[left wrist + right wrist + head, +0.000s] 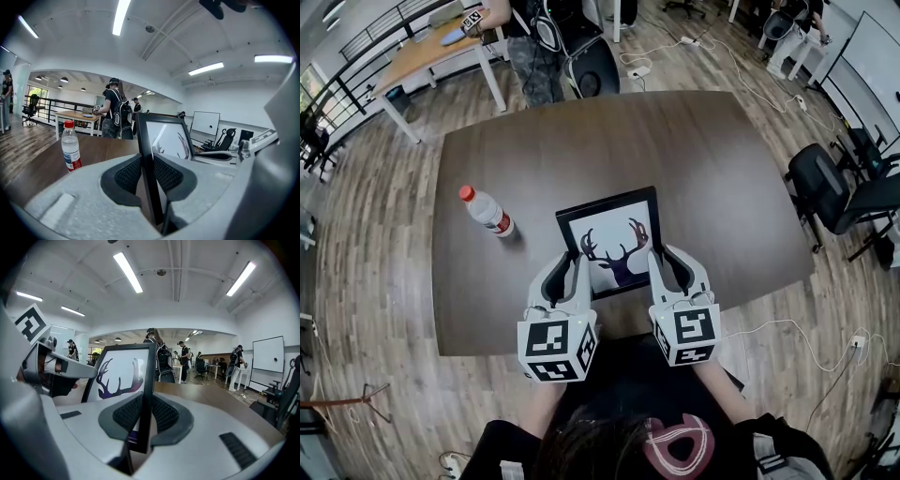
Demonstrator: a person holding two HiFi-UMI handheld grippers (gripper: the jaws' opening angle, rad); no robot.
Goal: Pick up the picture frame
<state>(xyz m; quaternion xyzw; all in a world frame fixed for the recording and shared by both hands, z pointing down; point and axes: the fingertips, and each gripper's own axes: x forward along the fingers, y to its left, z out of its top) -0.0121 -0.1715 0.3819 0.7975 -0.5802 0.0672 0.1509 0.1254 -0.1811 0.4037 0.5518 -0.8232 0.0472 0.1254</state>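
Picture frame [609, 225] clamped at its side edges by my left gripper [569, 269] and right gripper [666, 264], apparently raised off the table [722, 169]; I judge the pickup nearly complete.

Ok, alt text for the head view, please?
The left gripper and right gripper each clamp a side edge of the black picture frame with an antlered deer print, over a dark table. A red-capped bottle stands left of it.

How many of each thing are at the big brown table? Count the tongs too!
picture frame: 1
water bottle: 1
tongs: 2, the left tongs and the right tongs, both clamped on the picture frame
Total: 4
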